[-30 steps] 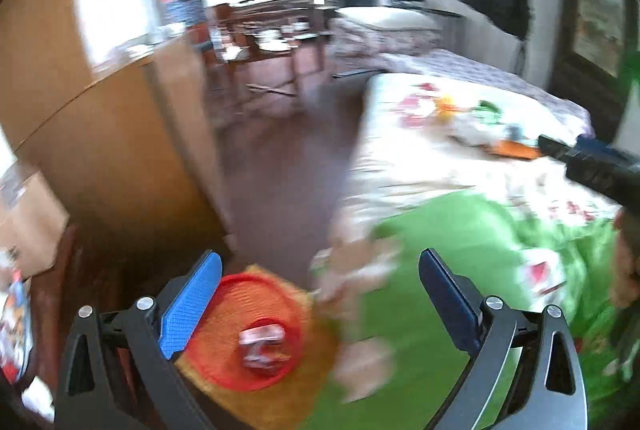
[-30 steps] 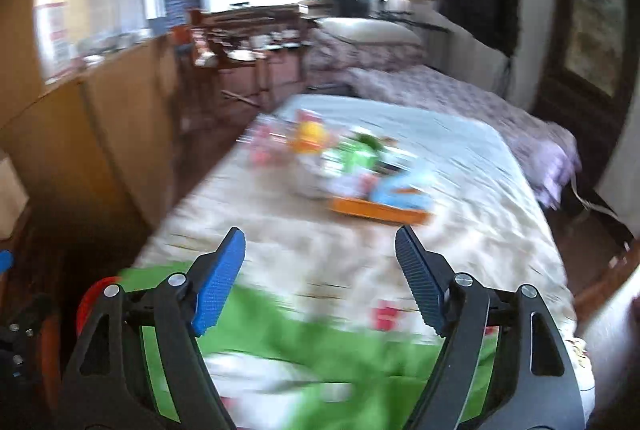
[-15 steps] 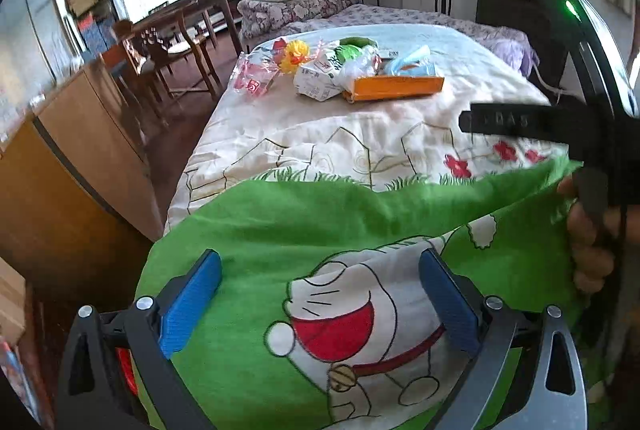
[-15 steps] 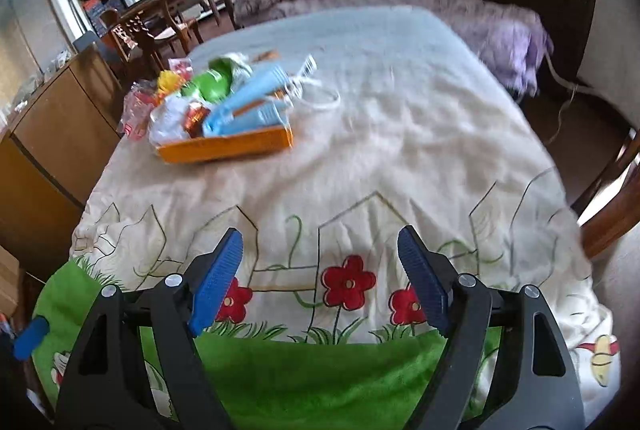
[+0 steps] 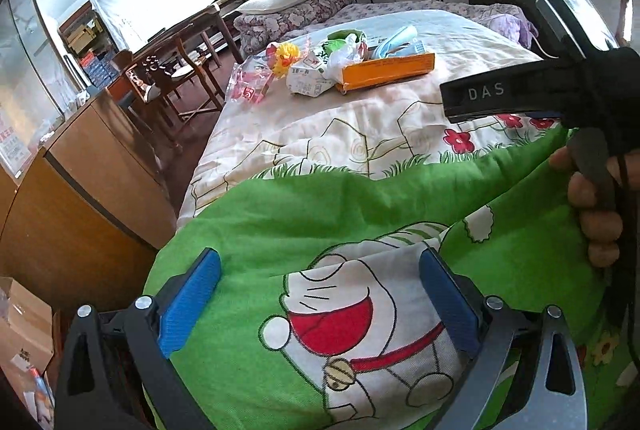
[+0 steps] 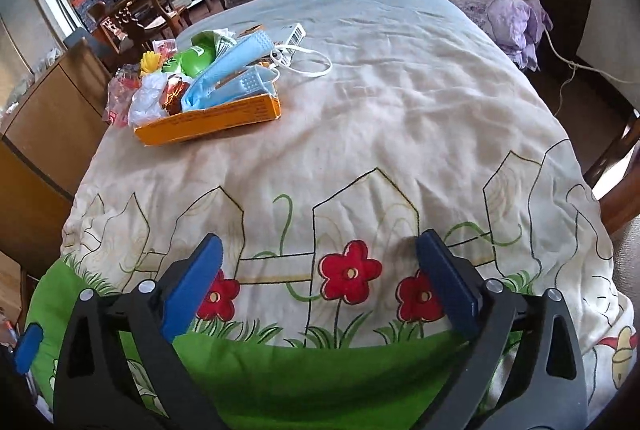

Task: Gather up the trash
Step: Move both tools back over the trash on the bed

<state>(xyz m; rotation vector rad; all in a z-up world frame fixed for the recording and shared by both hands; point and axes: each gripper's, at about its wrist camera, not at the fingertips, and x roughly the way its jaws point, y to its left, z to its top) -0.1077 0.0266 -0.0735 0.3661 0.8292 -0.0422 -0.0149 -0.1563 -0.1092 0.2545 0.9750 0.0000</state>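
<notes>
Trash [image 6: 208,86] unmoved on quilt [image 6: 380,134]; right gripper [image 6: 316,270] now wider.

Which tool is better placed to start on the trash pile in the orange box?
Probably right. The right tool, jaws opening and empty, looks straight over bare bedspread at the orange box. The left tool, also open, hangs over the green cartoon blanket, with the box farther off.

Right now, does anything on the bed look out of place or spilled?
Yes. Litter is heaped in and around an orange box on the quilt: blue face masks, crumpled wrappers, a small carton.
</notes>
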